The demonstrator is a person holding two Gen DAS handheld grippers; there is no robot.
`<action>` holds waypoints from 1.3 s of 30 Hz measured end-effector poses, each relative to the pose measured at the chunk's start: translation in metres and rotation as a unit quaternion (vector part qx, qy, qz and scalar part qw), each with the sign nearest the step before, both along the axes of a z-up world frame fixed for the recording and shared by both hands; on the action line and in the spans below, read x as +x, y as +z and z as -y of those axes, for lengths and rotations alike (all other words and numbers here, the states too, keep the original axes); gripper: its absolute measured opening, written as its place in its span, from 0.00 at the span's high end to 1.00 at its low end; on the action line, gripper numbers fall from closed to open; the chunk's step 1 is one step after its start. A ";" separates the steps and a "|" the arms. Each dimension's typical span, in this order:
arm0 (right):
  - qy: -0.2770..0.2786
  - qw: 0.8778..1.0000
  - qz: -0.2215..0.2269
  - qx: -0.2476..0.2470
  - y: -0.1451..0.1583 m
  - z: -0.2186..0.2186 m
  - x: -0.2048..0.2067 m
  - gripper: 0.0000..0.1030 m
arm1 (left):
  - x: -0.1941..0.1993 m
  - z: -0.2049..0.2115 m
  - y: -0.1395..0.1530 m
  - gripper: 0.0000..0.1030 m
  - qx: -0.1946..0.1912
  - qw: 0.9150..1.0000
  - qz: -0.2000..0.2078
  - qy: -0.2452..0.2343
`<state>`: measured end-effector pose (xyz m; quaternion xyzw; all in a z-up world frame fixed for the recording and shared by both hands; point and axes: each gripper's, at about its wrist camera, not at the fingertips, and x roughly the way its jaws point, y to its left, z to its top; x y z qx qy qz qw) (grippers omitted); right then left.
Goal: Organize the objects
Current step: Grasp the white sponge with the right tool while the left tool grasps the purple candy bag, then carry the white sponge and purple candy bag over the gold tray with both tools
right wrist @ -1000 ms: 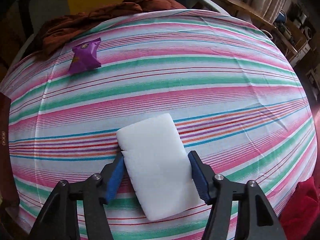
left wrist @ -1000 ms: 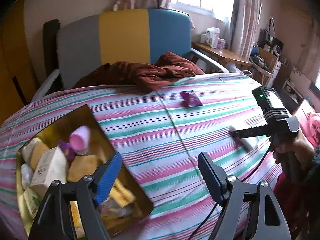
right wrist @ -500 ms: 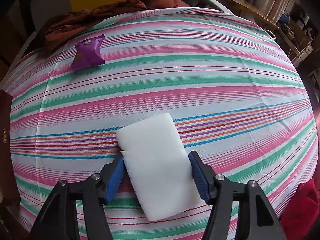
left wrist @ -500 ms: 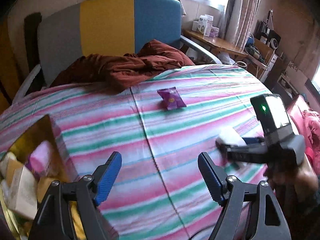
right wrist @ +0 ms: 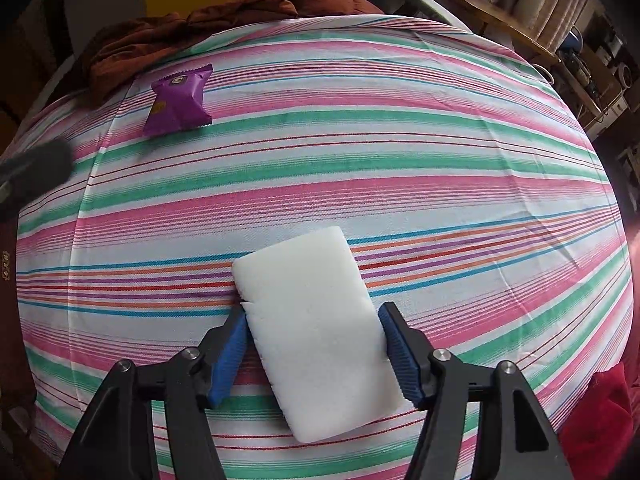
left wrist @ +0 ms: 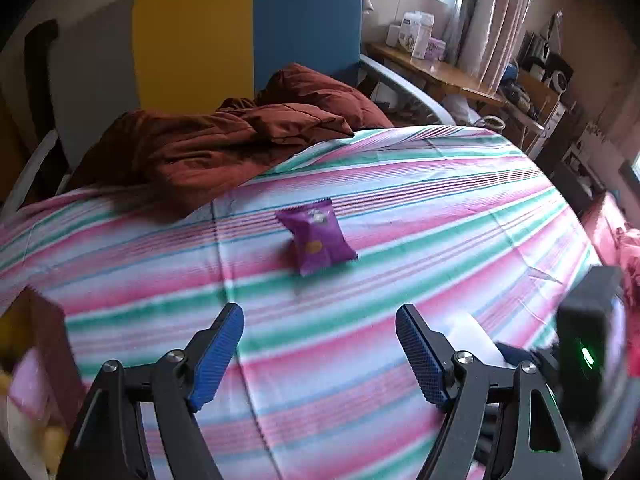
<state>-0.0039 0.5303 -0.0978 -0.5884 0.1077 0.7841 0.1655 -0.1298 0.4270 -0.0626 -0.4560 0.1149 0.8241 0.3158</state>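
Right wrist view up close: the right hand-held gripper (right wrist: 312, 348) has its blue pads pressed on both long sides of the white sponge block (right wrist: 312, 328), which sits just above the striped bedsheet (right wrist: 400, 168). The purple snack packet (right wrist: 178, 102) lies well apart, up toward the rumpled brown blanket (right wrist: 192, 28).

Over to the left wrist view, and it gives what that one cannot: the left hand-held gripper (left wrist: 320, 354) spread wide with nothing between its pads, hovering over the sheet (left wrist: 440, 200), the purple packet (left wrist: 318, 240) straight ahead of it. At the left edge, a corner of the box (left wrist: 48, 340) with blurred items inside. At the right edge, the right hand-held gripper (left wrist: 588, 344), blurred, with a sliver of the white block (left wrist: 472, 334) in front of it. Behind the bed, a grey, yellow and blue headboard (left wrist: 240, 32).

Against a second ago: the left gripper has swung off the box, then filling its lower left, and toward the packet, now nearer and centred. The right gripper's grip on the block is unchanged.
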 end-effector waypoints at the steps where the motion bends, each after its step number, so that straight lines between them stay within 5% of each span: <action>1: 0.000 1.000 0.000 -0.001 -0.001 -0.001 0.001 0.35 | -0.005 -0.006 -0.004 0.23 -0.006 1.000 0.001 -0.001; 14: 0.001 1.000 0.000 0.000 0.000 -0.010 -0.001 0.35 | -0.071 -0.056 -0.048 0.23 -0.017 0.996 0.075 0.043; 19: 0.001 1.000 0.000 0.001 0.001 -0.008 -0.003 0.34 | -0.083 -0.067 -0.057 0.25 -0.031 0.996 0.069 0.045; 23: 0.002 1.000 -0.001 0.000 0.003 -0.011 -0.002 0.35 | -0.088 -0.067 -0.056 0.56 -0.043 0.997 0.051 0.042; 25: 0.003 1.000 -0.001 0.001 0.003 -0.010 -0.002 0.36 | -0.089 -0.062 -0.056 0.60 -0.038 0.997 0.056 0.044; 39: 0.003 1.000 -0.006 -0.003 0.002 0.003 -0.009 0.36 | -0.008 0.008 -0.053 0.63 -0.032 0.998 0.040 0.034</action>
